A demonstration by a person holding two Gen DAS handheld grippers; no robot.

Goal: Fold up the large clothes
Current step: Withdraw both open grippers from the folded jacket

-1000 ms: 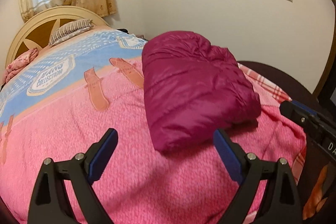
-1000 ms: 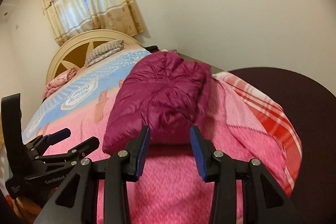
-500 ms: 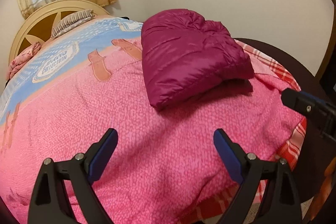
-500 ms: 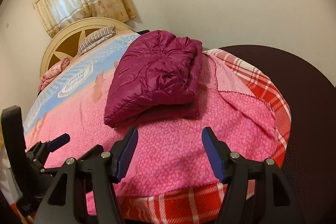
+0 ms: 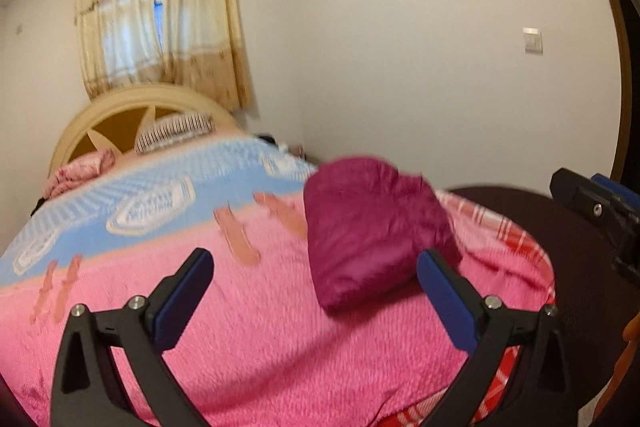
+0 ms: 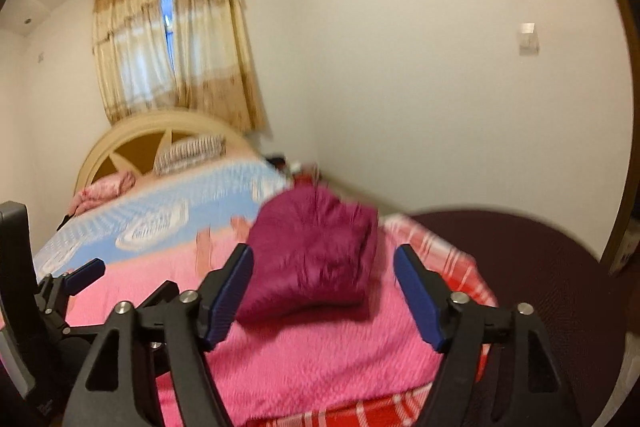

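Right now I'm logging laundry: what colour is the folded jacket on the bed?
Magenta, a deep purplish red: the folded jacket shows best in the left wrist view.

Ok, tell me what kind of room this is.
A bedroom, most likely: a bed with a pink blanket and a cream headboard, a striped pillow, and a curtained window.

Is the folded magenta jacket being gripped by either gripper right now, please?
No, the magenta jacket lies free on the pink blanket, with the open right gripper and left gripper short of it.

L claw [image 5: 316,283] wide apart, R claw [image 6: 324,279] just been opening, both empty
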